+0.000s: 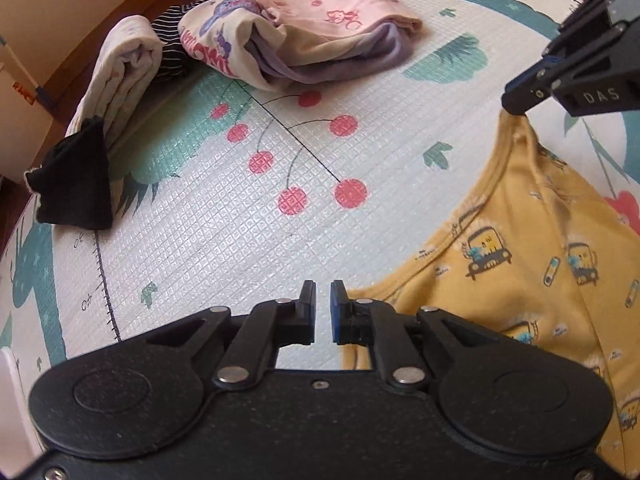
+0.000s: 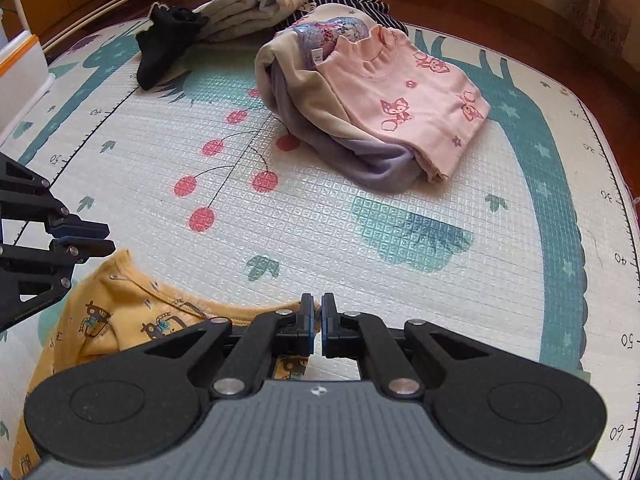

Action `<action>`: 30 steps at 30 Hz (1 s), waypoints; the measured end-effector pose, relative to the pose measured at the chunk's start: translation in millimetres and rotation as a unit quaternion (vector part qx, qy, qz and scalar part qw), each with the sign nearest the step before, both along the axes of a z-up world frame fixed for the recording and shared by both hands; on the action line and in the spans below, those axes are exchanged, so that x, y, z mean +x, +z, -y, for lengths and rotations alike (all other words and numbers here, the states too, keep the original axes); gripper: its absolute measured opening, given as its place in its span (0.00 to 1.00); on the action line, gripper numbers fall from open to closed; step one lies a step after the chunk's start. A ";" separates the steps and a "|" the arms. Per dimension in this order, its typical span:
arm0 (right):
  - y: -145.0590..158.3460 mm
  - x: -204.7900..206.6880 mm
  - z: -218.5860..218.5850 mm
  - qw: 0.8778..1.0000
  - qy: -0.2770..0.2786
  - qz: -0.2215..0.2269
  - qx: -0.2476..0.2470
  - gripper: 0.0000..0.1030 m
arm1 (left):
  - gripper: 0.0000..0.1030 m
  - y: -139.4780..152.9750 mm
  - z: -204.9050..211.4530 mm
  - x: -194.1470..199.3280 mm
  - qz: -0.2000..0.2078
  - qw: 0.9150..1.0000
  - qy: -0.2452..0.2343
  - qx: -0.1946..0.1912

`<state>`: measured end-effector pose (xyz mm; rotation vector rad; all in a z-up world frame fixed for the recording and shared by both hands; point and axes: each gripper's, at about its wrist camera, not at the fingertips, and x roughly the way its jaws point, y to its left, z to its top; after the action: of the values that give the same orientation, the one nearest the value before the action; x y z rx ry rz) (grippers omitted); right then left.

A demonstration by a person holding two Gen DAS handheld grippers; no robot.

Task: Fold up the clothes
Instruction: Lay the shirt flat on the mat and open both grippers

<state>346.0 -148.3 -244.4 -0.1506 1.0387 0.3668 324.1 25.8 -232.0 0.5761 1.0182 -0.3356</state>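
**Yellow shirt pinched by the right gripper, left gripper released beside it**

Where the left wrist camera looks forward, the left gripper (image 1: pixel 323 294) hangs just above the play mat (image 1: pixel 224 240) with a narrow gap between its blue-padded fingers and nothing between them, so it is released. Its right finger sits just beside the hem edge of the yellow car-print shirt (image 1: pixel 520 248), which spreads across the right side of the mat. At the upper right the right gripper (image 1: pixel 520 100) pinches a raised point of that shirt's fabric, pulling it up into a peak. Farther back lies a folded pile topped by a pink cartoon-print top (image 1: pixel 340 4) over purple and cream garments. To the left of the pile a rolled cream blanket (image 1: pixel 120 68) rests next to a striped navy garment (image 1: pixel 176 40), and a black cloth (image 1: pixel 76 184) lies at the blanket's near end.

From the right wrist camera, the right gripper (image 2: pixel 318 308) is clenched on an edge of the yellow car-print shirt (image 2: pixel 116 316), a sliver of yellow fabric showing between its pads. The left gripper (image 2: pixel 98 238) enters from the left edge, its fingers slightly apart above the shirt's corner. Beyond, on the play mat (image 2: pixel 360 232), sit the pink cartoon-print top (image 2: pixel 420 104), the rolled cream blanket (image 2: pixel 256 0), the striped navy garment (image 2: pixel 360 0) and the black cloth (image 2: pixel 160 48).
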 end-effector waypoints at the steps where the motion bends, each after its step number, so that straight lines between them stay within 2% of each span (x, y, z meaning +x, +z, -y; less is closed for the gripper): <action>1: 2.1 0.3 1.8 1.000 -0.003 0.002 0.005 0.05 | 0.09 1.1 -2.2 2.7 0.000 1.000 0.006 -0.003; 3: 6.3 1.0 5.4 1.000 -0.009 0.007 0.016 0.08 | 0.24 3.7 -6.7 7.8 -0.001 1.000 0.018 -0.010; 4: 8.4 1.3 7.2 1.000 -0.012 0.009 0.022 0.09 | 0.27 7.8 -10.0 7.8 0.002 1.000 0.015 -0.012; 6: 12.6 1.9 10.8 0.999 -0.017 0.014 0.033 0.14 | 0.28 17.7 -18.9 6.6 0.003 1.000 0.010 -0.019; 8: 16.8 2.5 14.4 0.999 -0.023 0.019 0.043 0.25 | 0.28 28.8 -32.3 1.3 -0.002 0.999 0.009 -0.035; 10: 28.4 -10.7 13.9 0.997 -0.002 0.009 0.079 0.32 | 0.28 39.1 -47.6 -11.0 -0.010 0.998 0.015 -0.055; 14: 38.9 -63.6 15.7 0.991 0.047 -0.027 0.121 0.33 | 0.28 47.7 -76.8 -71.5 -0.039 0.991 0.041 -0.121; 18: 42.1 -132.9 11.1 0.982 0.123 -0.051 0.137 0.33 | 0.28 37.6 -98.2 -155.6 -0.085 0.976 0.078 -0.187; 22: 33.9 -199.6 8.4 0.970 0.184 -0.081 0.133 0.33 | 0.28 16.2 -106.2 -239.3 -0.123 0.964 0.108 -0.209; 27: 23.1 -251.1 20.5 0.964 0.213 -0.109 0.117 0.33 | 0.28 -4.6 -105.9 -312.1 -0.137 0.953 0.150 -0.226; 30: 15.2 -265.8 23.3 0.963 0.229 -0.103 0.094 0.33 | 0.28 -5.4 -96.1 -323.3 -0.135 0.956 0.146 -0.215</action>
<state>80.2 -171.6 -229.2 -0.1852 1.1648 0.9150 0.9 121.8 -237.4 -0.0185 1.2299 -0.3642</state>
